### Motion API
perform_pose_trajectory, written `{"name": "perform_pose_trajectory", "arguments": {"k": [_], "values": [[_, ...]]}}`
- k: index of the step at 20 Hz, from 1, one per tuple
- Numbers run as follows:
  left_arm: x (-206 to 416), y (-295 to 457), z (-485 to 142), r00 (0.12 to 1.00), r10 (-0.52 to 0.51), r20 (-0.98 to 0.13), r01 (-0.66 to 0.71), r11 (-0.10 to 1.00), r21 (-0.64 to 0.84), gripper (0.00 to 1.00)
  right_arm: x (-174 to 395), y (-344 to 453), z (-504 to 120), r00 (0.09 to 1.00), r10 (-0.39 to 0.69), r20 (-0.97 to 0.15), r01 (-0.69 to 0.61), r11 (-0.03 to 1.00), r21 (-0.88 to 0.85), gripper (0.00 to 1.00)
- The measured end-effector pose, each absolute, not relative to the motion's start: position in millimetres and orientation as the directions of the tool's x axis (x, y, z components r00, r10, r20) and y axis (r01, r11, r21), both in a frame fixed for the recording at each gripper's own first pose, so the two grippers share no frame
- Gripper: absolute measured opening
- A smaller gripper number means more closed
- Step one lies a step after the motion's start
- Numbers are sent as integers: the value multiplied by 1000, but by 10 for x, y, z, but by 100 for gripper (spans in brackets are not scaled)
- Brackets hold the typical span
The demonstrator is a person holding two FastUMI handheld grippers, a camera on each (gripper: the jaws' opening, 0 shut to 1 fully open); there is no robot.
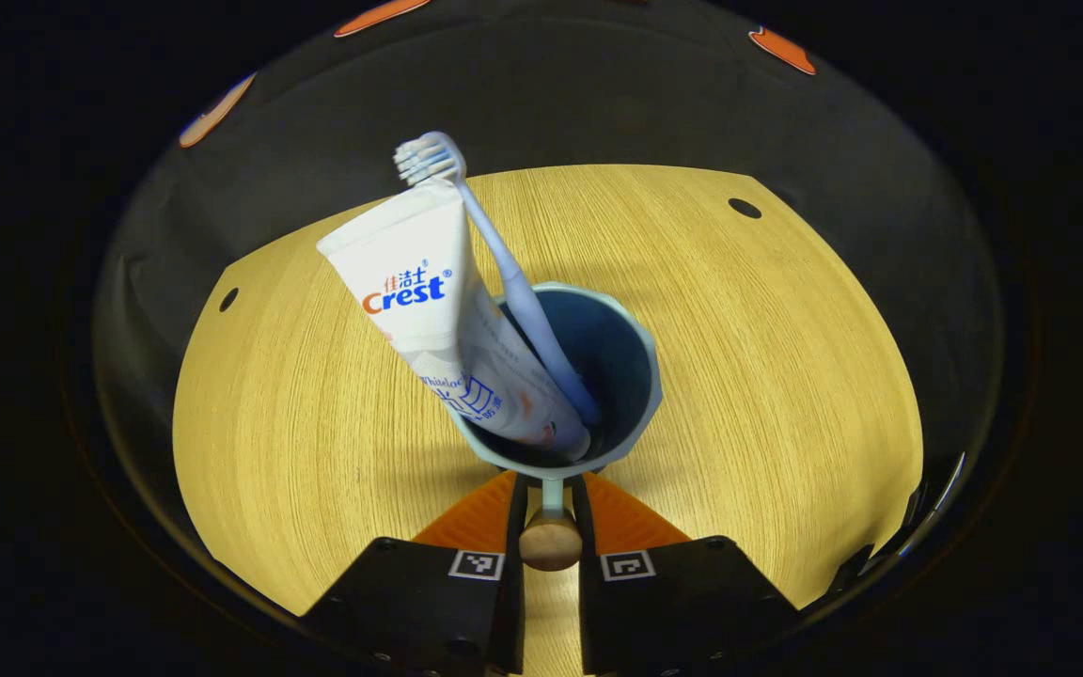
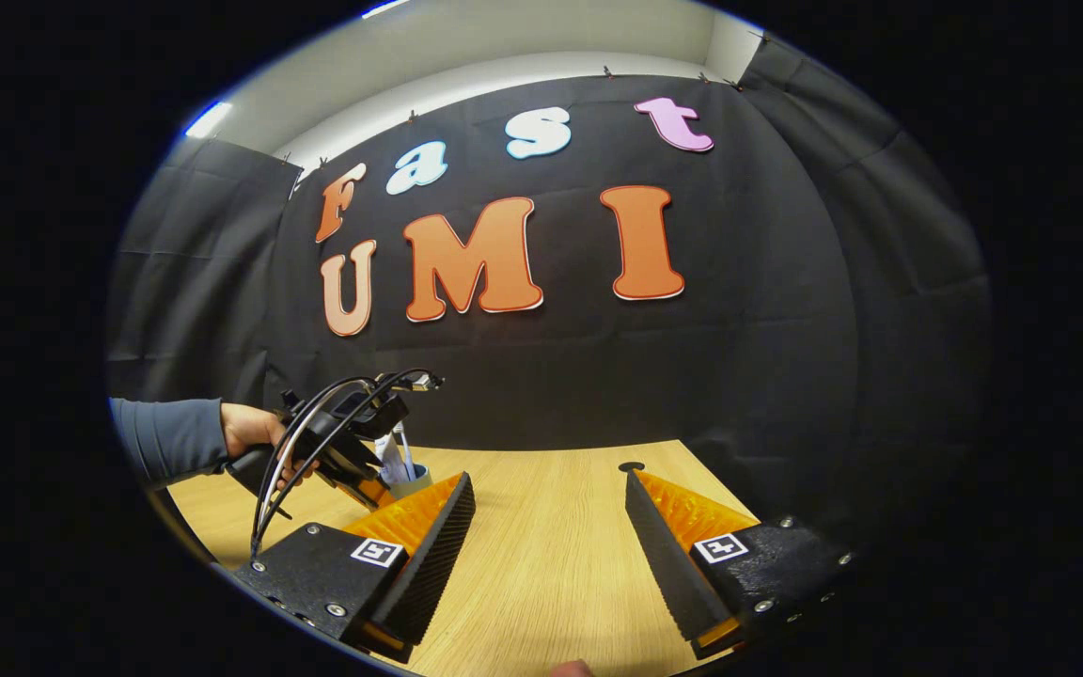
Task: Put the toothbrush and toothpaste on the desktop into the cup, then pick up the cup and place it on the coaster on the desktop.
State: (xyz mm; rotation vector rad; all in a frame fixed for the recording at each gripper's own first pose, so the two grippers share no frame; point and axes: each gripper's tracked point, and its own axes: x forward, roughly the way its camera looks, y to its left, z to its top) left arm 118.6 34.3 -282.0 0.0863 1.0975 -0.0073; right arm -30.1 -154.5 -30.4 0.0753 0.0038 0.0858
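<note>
A blue-grey cup (image 1: 631, 376) sits right in front of my left gripper (image 1: 549, 489), which is shut on the cup's thin handle with its wooden knob (image 1: 551, 543). A white toothpaste tube (image 1: 419, 291) and a pale blue toothbrush (image 1: 504, 263) stand in the cup, both leaning to the left, bristles up. Whether the cup rests on the wooden table (image 1: 767, 376) I cannot tell. In the right gripper view, my right gripper (image 2: 549, 489) hangs open over the table (image 2: 541, 583), holding nothing. At its far left a hand (image 2: 245, 432) holds the left gripper (image 2: 380, 489) against the cup (image 2: 413, 481).
The tabletop has small dark holes at the back right (image 1: 745, 208) and the left edge (image 1: 228, 299); one hole (image 2: 631, 466) lies just past the right gripper's fingers. Black cloth walls close off the table's far side.
</note>
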Motion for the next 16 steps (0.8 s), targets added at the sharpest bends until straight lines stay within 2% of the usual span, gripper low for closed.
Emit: {"name": "perform_pose_trajectory", "arguments": {"k": [10,12,14,16], "values": [[1189,319,-2804,439,21,-898,56,997,50,23,-354,-1399,-340,995,100,-19,-99,994,42,97],[1156,313,-2745,466,15,-884,58,997,48,27,-357,-1356,-325,994,103,-21,-102,994,34,97],[1120,328,-2650,496,7,-868,82,995,55,37,-362,-1312,-287,994,105,-20,-104,994,26,97],[1088,335,-2543,521,-6,-854,115,991,63,75,-362,-1238,-257,994,109,-18,-109,994,15,97]]}}
